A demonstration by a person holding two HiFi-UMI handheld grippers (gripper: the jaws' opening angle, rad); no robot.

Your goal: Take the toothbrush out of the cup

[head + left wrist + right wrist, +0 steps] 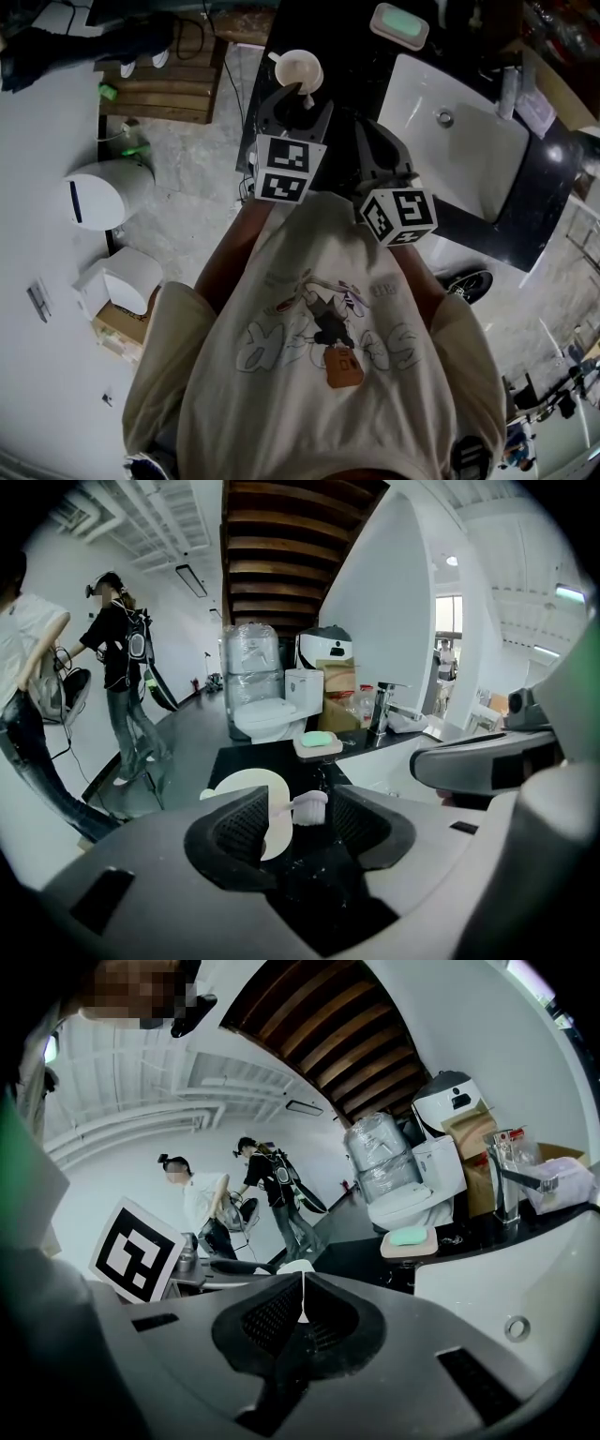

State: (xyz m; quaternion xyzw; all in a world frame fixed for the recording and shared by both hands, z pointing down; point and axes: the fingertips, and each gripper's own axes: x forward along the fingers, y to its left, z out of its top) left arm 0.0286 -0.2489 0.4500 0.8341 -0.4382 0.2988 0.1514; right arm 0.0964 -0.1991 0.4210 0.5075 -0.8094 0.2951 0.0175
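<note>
A cream cup [298, 69] stands on the black counter [352, 56] left of the sink. In the left gripper view the cup [251, 799] shows partly behind the left jaw. A white toothbrush [309, 807] leans out of it, its bristle head lying in the gap between the jaws. My left gripper [302, 825] is open around that head, and I cannot tell whether a pad touches it. In the head view my left gripper [302, 111] sits just in front of the cup. My right gripper [303, 1312] is shut on nothing, held to the right [373, 142] over the counter edge.
A white sink [469, 141] with a chrome tap [509, 89] takes up the counter's right part. A soap dish with green soap [400, 25] lies behind it. A toilet [103, 192] and boxes stand on the floor at left. Two people stand in the room [272, 1194].
</note>
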